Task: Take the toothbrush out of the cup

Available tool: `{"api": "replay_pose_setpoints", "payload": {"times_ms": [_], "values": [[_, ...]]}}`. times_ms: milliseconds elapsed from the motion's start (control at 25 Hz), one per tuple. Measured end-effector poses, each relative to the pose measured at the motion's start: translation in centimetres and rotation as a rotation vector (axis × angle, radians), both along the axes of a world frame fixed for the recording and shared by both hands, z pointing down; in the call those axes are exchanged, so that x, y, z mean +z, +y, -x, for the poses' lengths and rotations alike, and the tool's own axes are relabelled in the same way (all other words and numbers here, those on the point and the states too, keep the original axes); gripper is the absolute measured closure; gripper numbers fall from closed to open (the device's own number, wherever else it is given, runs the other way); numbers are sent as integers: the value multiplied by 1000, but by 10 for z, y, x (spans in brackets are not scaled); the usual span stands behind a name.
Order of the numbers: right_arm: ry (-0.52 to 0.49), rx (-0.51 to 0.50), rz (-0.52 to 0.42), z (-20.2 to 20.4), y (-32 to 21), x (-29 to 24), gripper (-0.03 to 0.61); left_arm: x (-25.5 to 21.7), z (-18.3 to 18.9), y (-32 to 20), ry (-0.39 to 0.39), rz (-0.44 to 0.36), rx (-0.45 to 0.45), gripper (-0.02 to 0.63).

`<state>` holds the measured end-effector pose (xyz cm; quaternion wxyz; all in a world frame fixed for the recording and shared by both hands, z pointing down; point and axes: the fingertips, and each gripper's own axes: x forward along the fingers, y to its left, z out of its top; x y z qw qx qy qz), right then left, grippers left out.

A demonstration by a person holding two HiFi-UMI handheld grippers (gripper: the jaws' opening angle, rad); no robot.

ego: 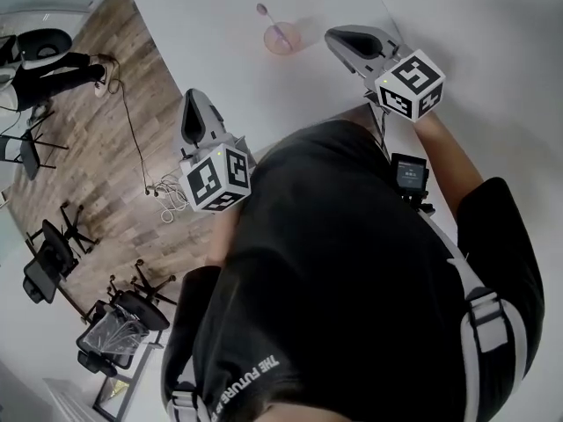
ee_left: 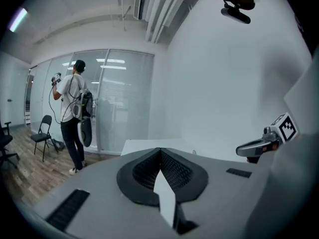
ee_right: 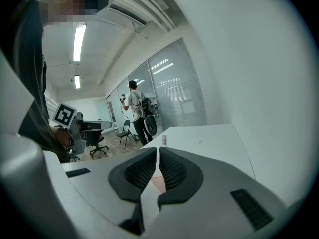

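The left tongs (ego: 195, 104) and right tongs (ego: 339, 38) are both closed and empty, and just ahead of the right tongs the pale purple toothbrush (ego: 268, 18) stands in the translucent pink plastic cup (ego: 282, 40), leaning, its head up and pointing away.

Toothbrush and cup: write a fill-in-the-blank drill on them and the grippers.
The toothbrush stands in a ____ cup.
The cup sits on the white ____.
The left gripper is ____ from the cup than the right gripper.
Missing words: pink; table; farther.
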<state>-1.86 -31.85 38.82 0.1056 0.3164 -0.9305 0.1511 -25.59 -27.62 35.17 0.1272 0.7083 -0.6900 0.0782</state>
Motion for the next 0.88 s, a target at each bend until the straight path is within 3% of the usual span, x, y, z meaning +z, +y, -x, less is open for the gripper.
{"api": "replay_pose_setpoints", "payload": {"times_ms": [240, 880], "values": [[48, -65, 15, 26, -23, 16, 509, 1, 13, -11, 3, 21, -54, 606], [37, -130, 62, 55, -46, 55, 502, 6, 12, 9, -39, 58, -114, 607]]}}
